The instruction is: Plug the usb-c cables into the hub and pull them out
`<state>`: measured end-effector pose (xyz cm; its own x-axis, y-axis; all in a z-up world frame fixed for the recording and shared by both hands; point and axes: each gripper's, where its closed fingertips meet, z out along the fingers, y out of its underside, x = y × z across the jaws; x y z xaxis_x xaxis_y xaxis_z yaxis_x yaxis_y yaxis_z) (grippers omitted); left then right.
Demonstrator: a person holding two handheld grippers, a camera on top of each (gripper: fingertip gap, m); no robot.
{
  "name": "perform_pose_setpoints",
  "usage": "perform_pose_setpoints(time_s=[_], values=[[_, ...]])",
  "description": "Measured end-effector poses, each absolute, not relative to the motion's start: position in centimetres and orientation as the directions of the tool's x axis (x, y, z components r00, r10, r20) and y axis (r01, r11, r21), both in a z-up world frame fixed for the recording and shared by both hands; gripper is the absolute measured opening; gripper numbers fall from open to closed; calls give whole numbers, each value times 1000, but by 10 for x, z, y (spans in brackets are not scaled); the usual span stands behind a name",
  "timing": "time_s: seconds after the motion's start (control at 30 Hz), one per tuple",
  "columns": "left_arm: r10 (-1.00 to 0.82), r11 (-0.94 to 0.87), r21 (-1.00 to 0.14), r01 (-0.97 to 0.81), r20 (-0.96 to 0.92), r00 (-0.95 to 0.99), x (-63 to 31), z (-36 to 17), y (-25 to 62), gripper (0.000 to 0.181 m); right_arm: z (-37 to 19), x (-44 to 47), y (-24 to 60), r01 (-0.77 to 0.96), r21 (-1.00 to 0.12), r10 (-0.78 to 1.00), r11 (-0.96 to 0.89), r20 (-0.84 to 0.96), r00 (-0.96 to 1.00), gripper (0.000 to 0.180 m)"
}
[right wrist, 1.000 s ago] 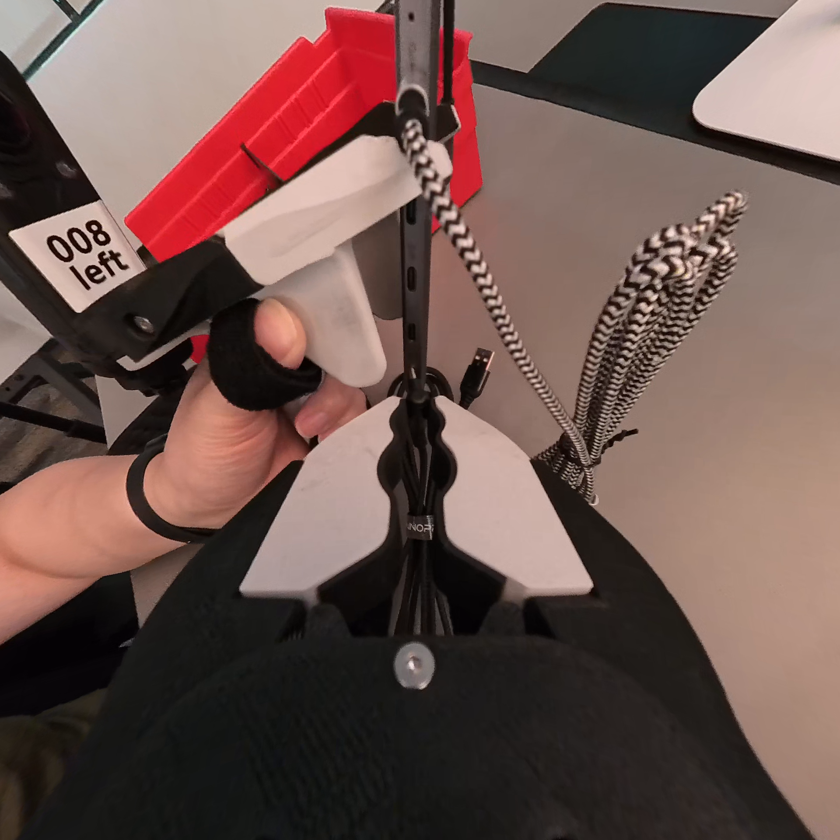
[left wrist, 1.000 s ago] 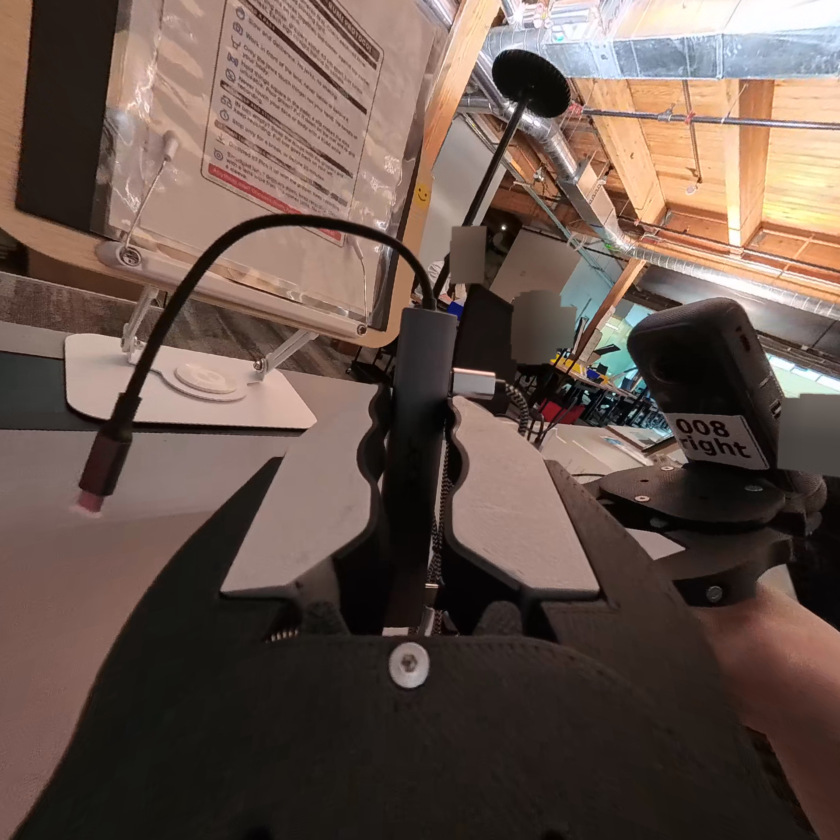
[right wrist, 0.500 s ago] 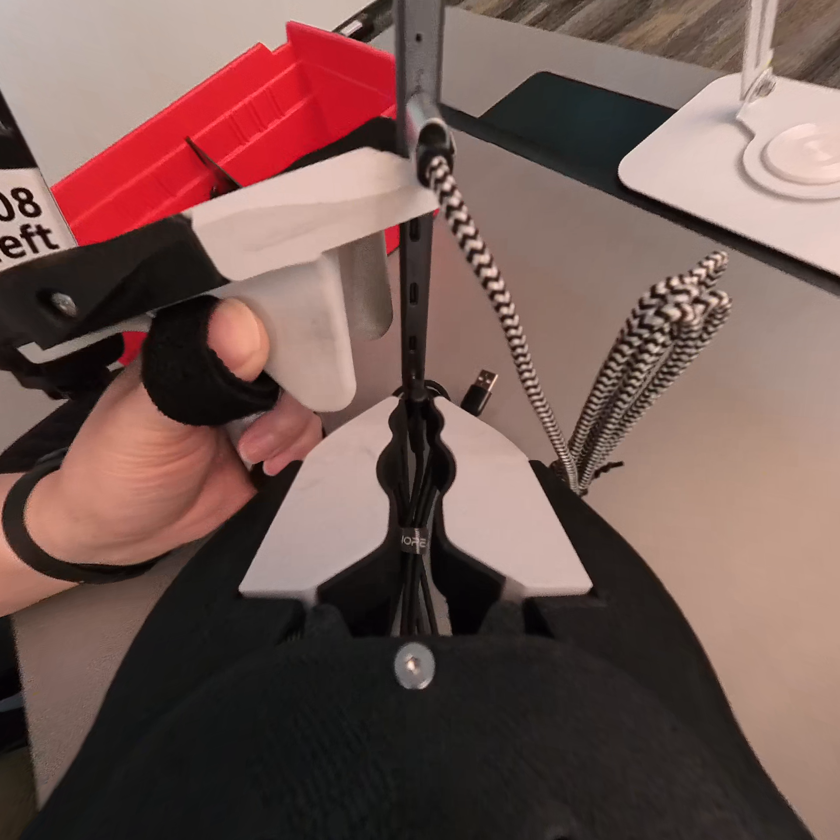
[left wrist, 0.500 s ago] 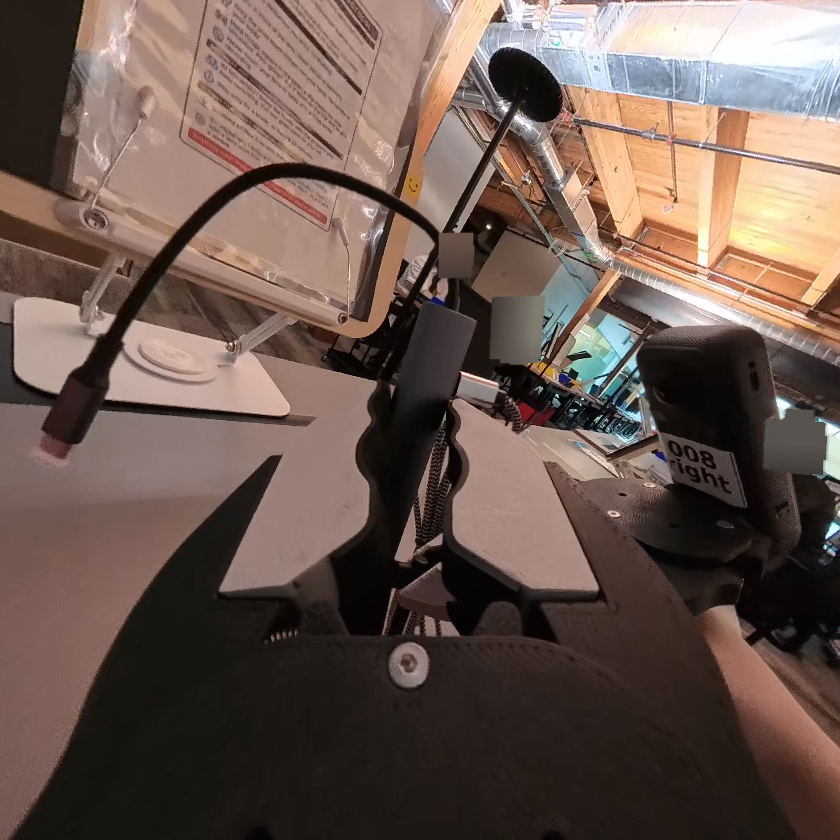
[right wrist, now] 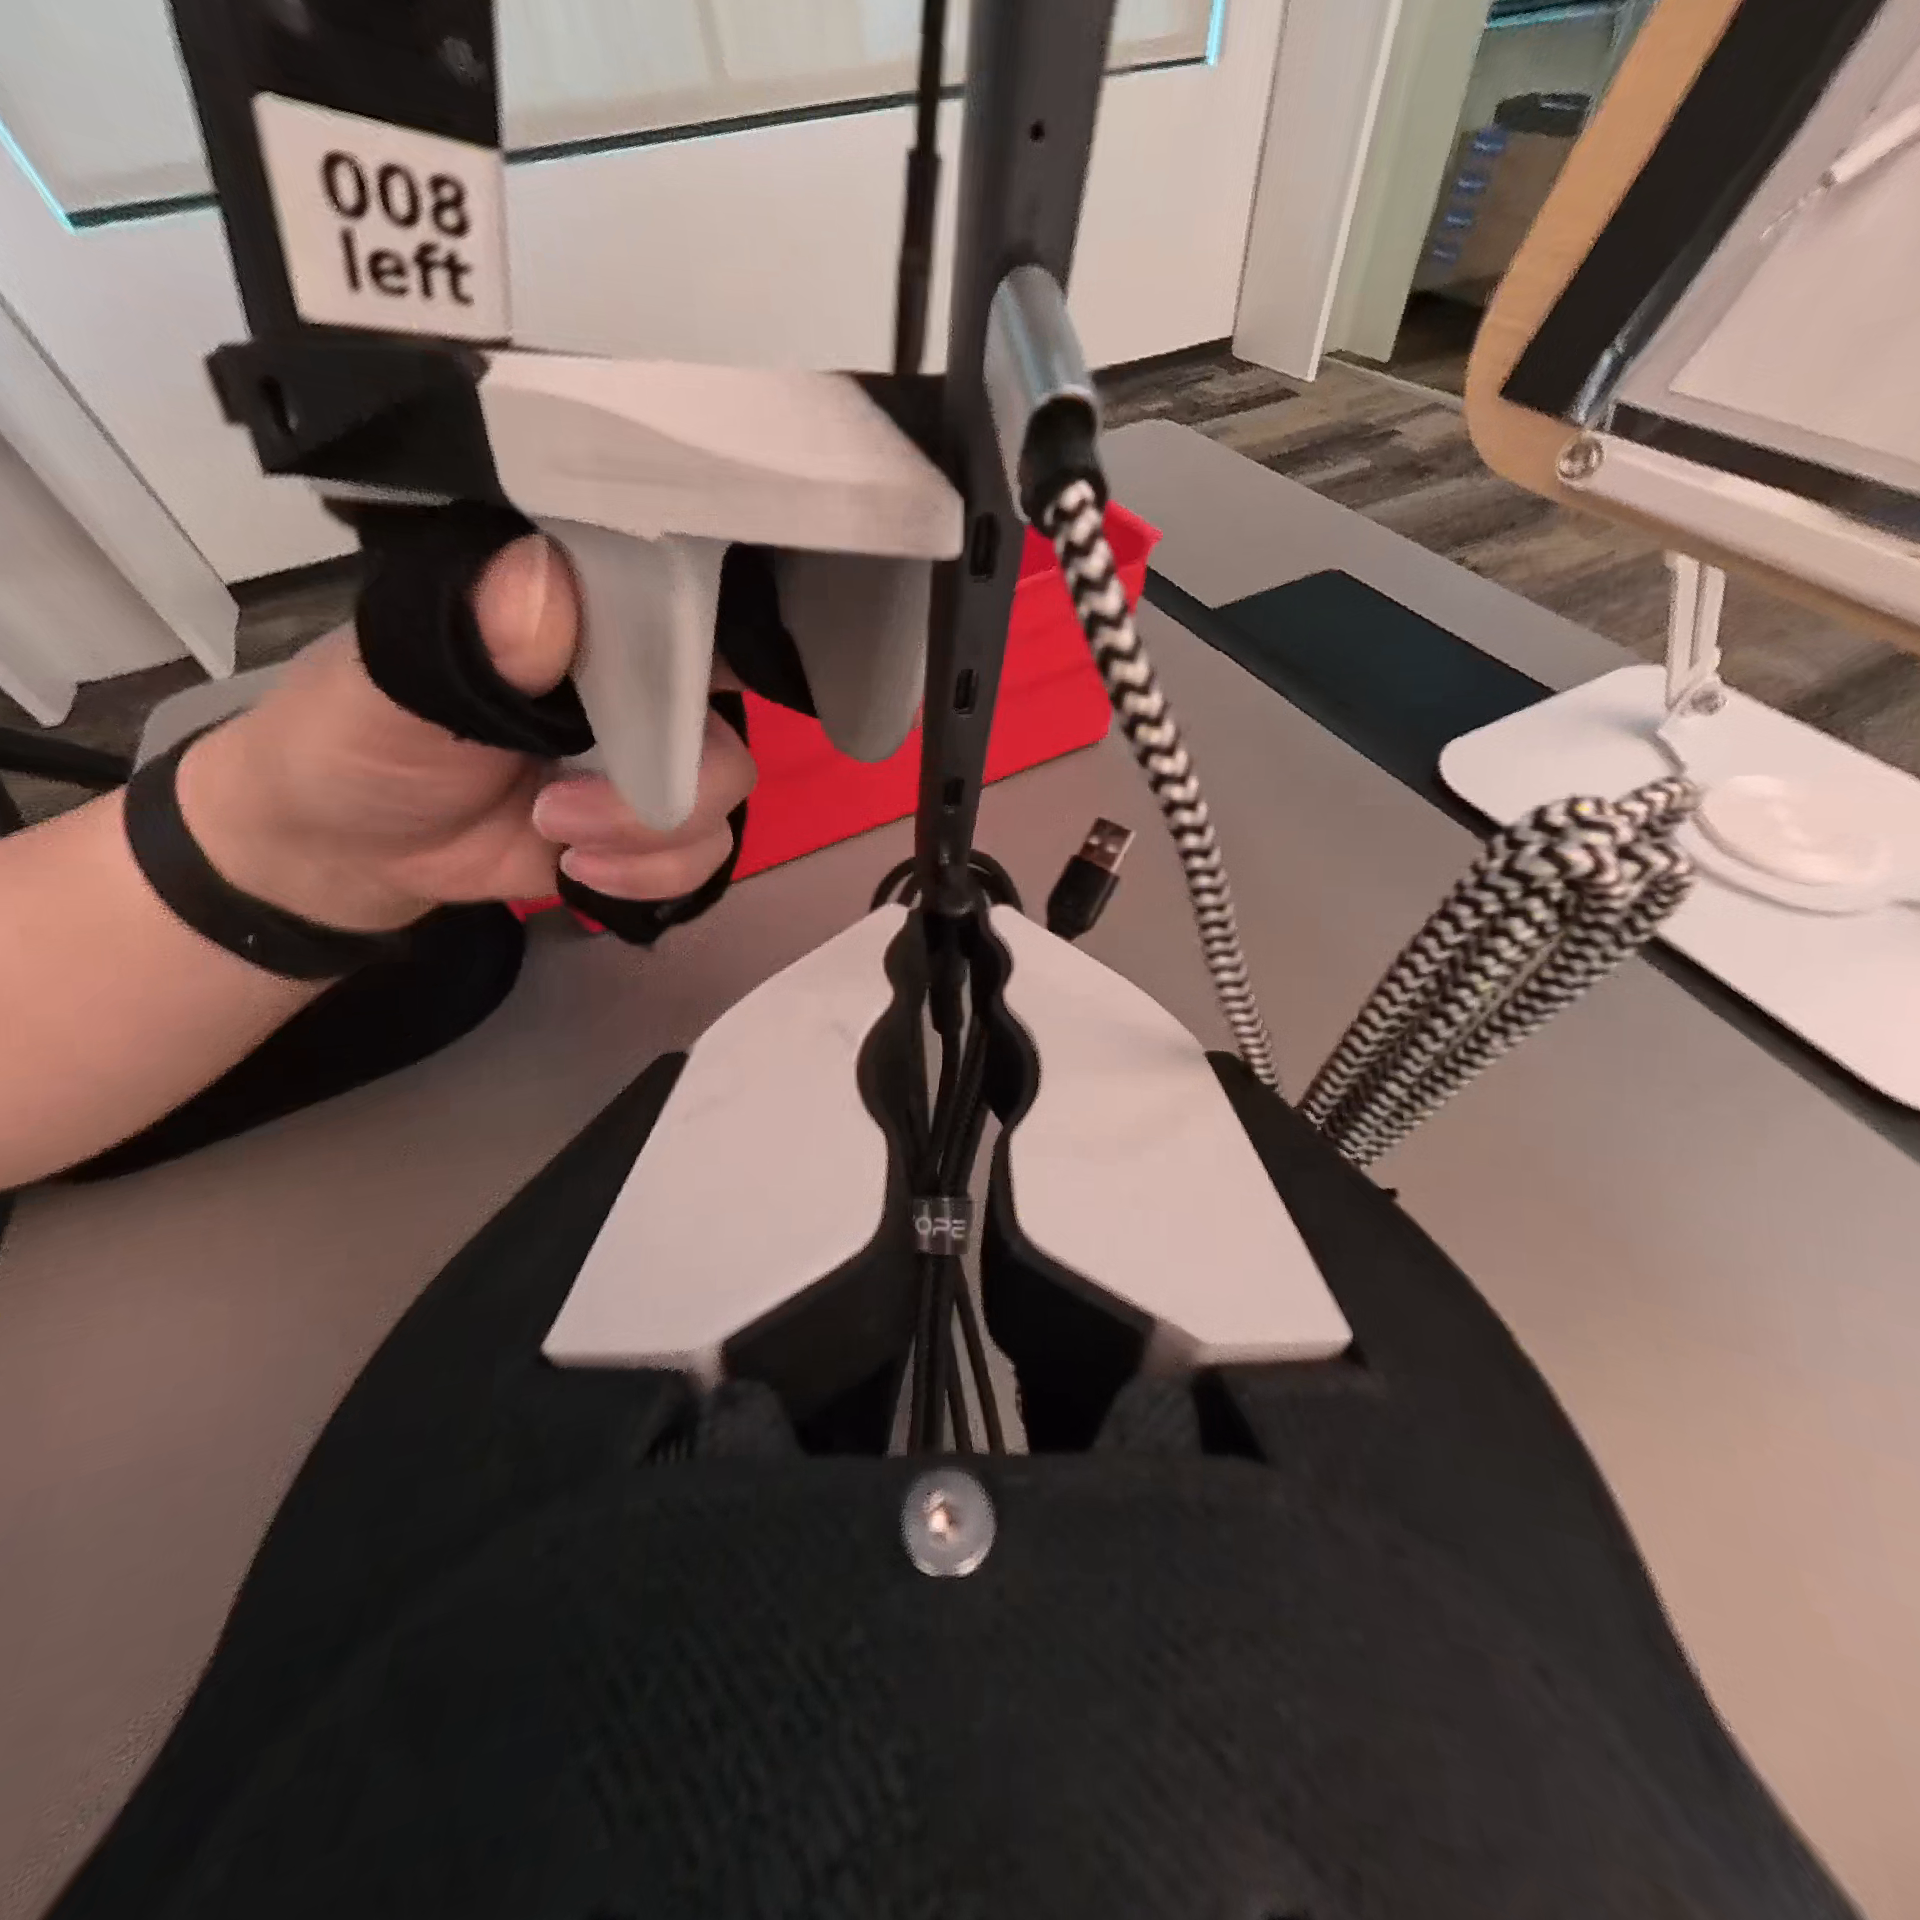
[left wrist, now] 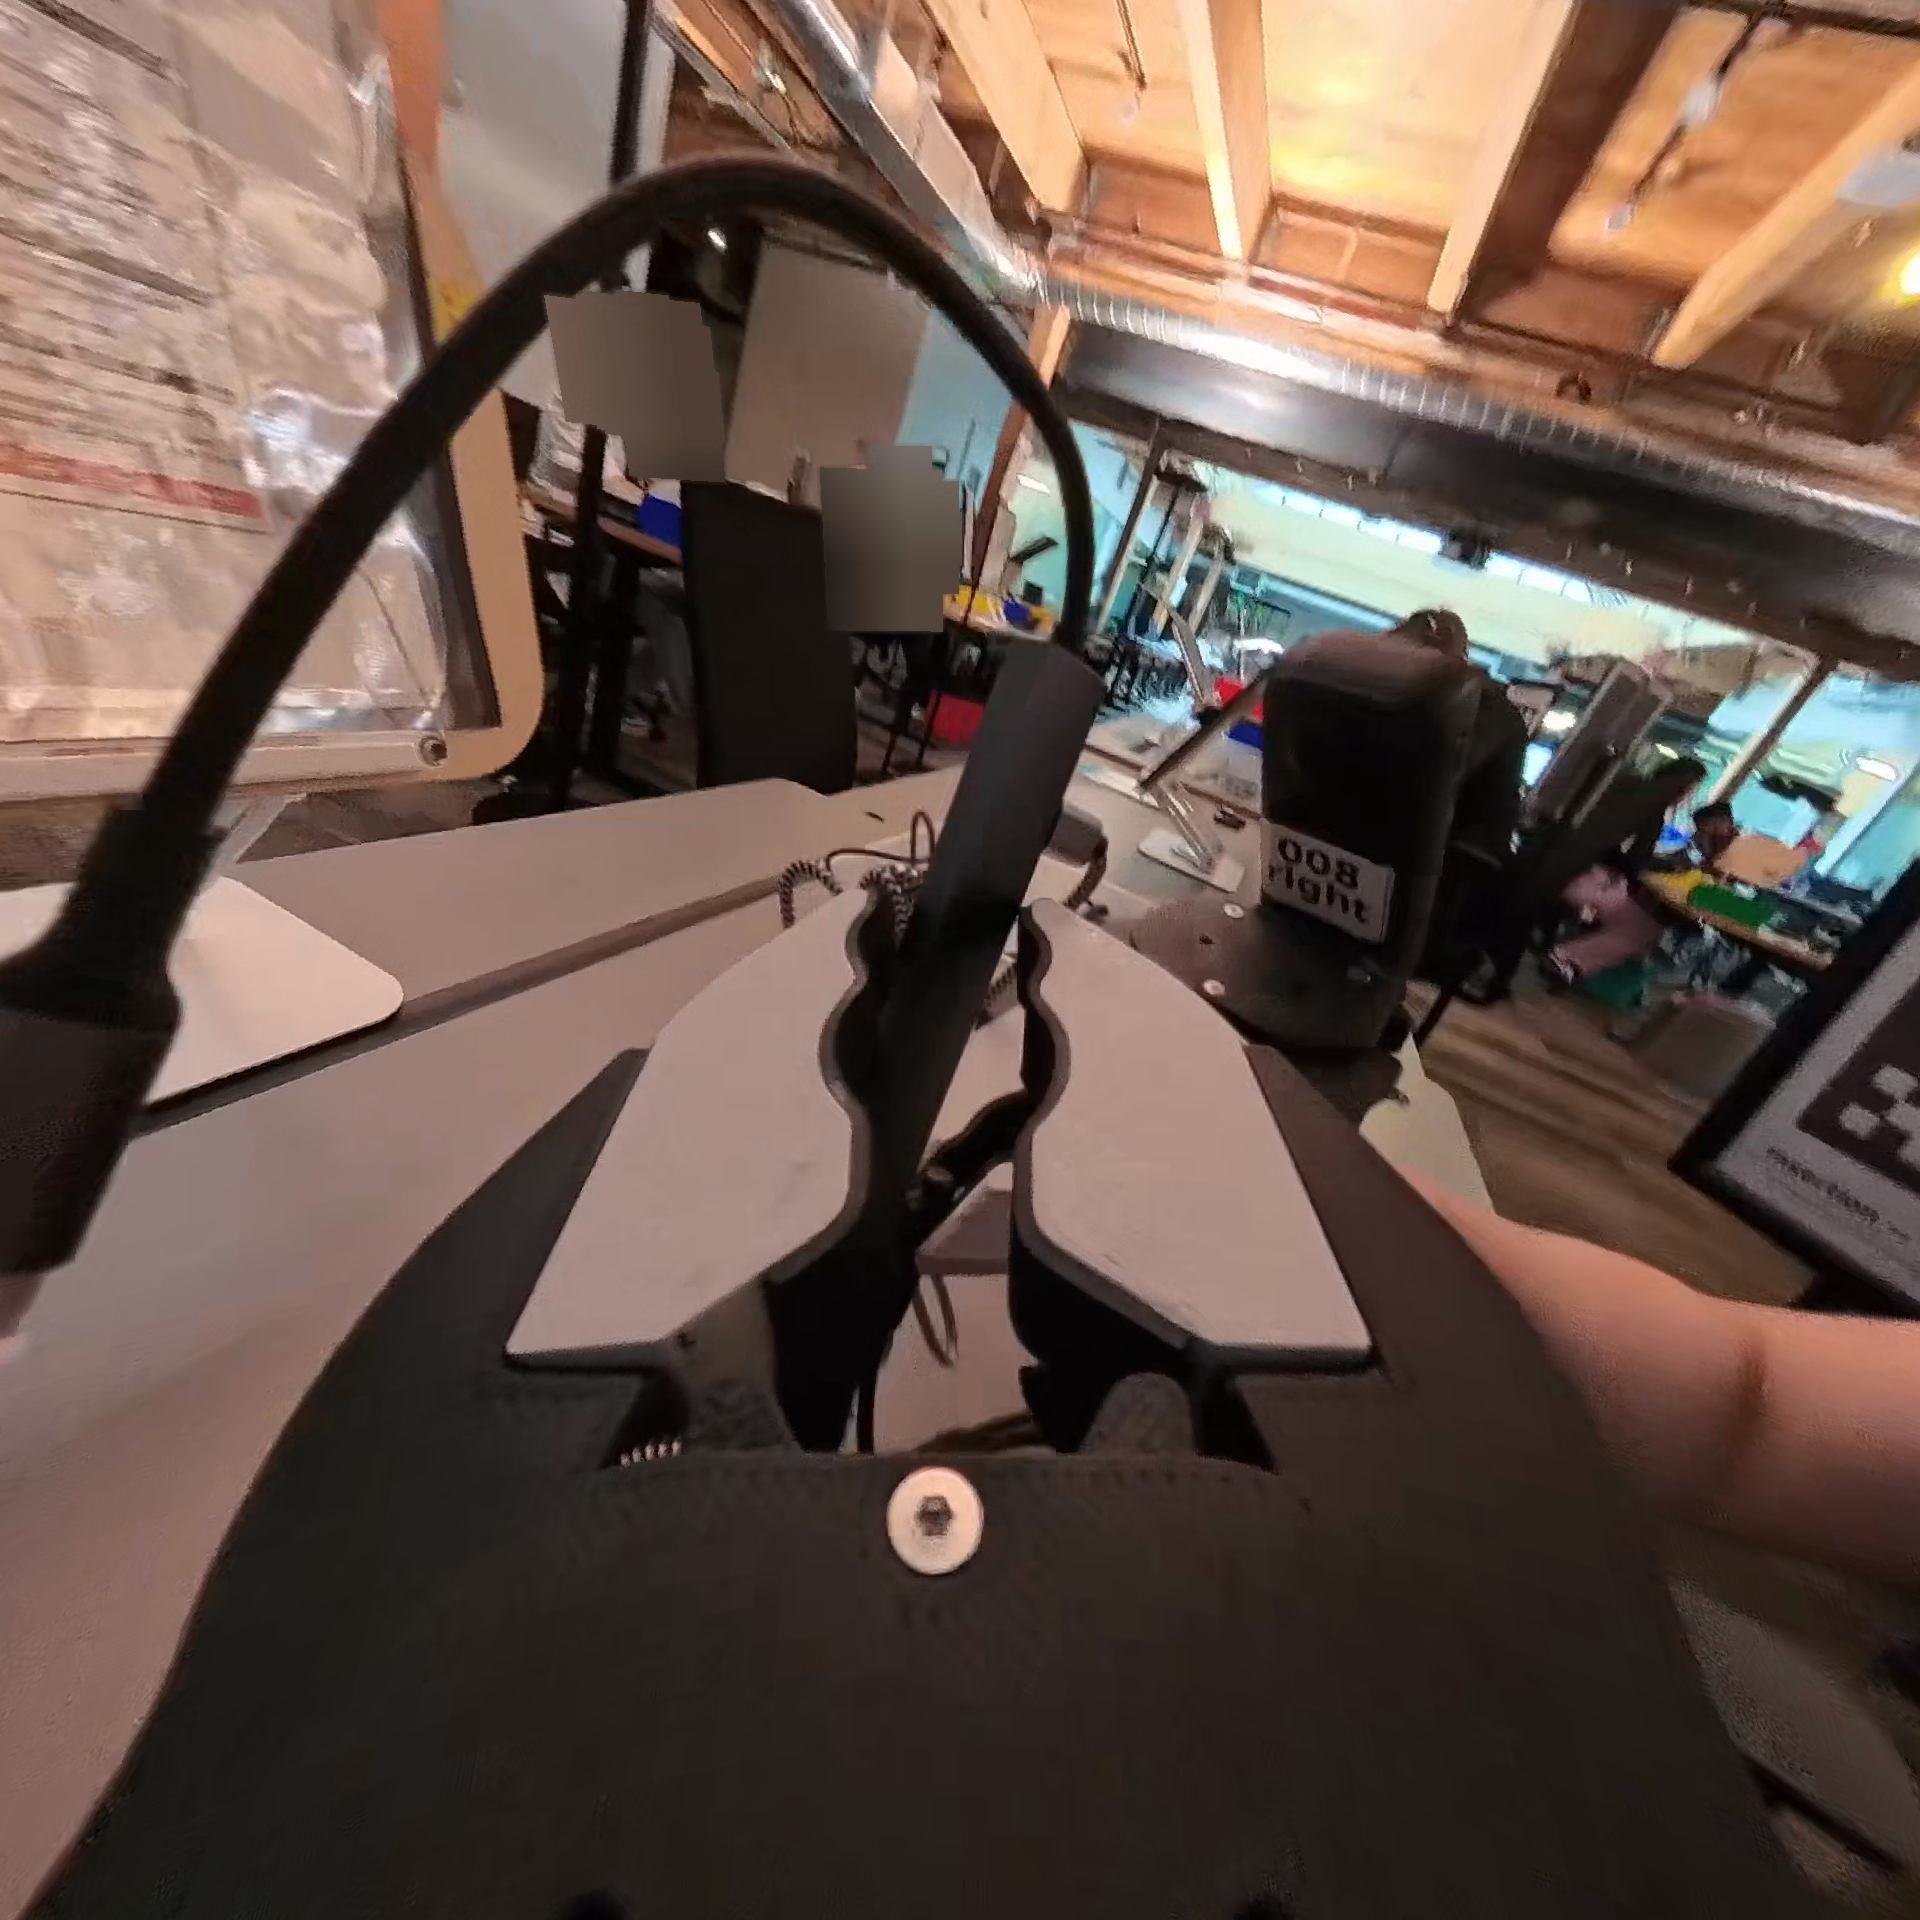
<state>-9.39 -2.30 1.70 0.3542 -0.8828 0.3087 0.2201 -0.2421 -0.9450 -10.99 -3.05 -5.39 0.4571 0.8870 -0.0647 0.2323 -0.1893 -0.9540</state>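
My left gripper (left wrist: 940,914) is shut on the dark slim hub (left wrist: 997,810), which leans to the right between the fingers. The hub's own black cable (left wrist: 312,571) arcs up and left to a free plug (left wrist: 62,1122). In the right wrist view the hub (right wrist: 971,623) stands upright, held by the left gripper's white finger (right wrist: 727,468). A silver plug (right wrist: 1034,343) of a black-and-white braided cable (right wrist: 1132,675) sits in the hub's side. My right gripper (right wrist: 951,920) is shut on a thin black cable (right wrist: 940,1195) where it meets the hub's lower end.
A tied bundle of braided cable (right wrist: 1507,935) hangs at the right. A loose USB plug (right wrist: 1091,883) lies on the grey table beside a red bin (right wrist: 831,800). A white stand base (right wrist: 1818,935) and its document holder (left wrist: 208,416) stand behind. The right gripper's camera body (left wrist: 1340,862) is close. One gripper's finger ends stand about 7 cm off the other's.
Both grippers have tipped upward together with the hub. The hub now leans right in the left view, and the left view has swung right. Both grips are unchanged.
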Motion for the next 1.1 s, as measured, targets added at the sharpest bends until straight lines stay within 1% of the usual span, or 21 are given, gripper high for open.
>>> perform_pose_setpoints(time_s=[0.03, 0.27, 0.33, 0.53, 0.67, 0.8, 0.97, 1.1], values=[[-892, -243, -949, 199, 300, 339, -94, 18, -26, 21, -52, -108, -31, 238, -955, 892, -177, -54, 449, 7], [-951, -169, -985, 19, 168, 259, -89, 10, -50, 15, -42, -103, -52, 275, -954, 960, -120, -41, 276, 7], [-958, -174, -984, -21, 165, 235, -89, 7, -55, 14, -41, -101, -57, 284, -951, 969, -121, -51, 243, 7], [-968, -188, -975, -118, 163, 191, -89, -5, -67, 12, -25, -97, -68, 205, -966, 980, -160, -130, 153, 7], [-979, -167, -969, -180, 142, 148, -89, -8, -77, 11, -22, -96, -75, 219, -964, 986, -150, -128, 109, 7], [-984, -162, -962, -221, 142, 104, -90, -6, -84, 10, -16, -95, -81, 212, -965, 987, -155, -144, 68, 7], [-987, -147, -955, -259, 125, 100, -89, -12, -87, 9, -13, -92, -81, 213, -966, 988, -150, -139, 63, 7], [-982, -186, -959, -214, 173, 78, -86, -6, -88, 9, -7, -89, -82, 175, -972, 987, -159, -154, 40, 7]])
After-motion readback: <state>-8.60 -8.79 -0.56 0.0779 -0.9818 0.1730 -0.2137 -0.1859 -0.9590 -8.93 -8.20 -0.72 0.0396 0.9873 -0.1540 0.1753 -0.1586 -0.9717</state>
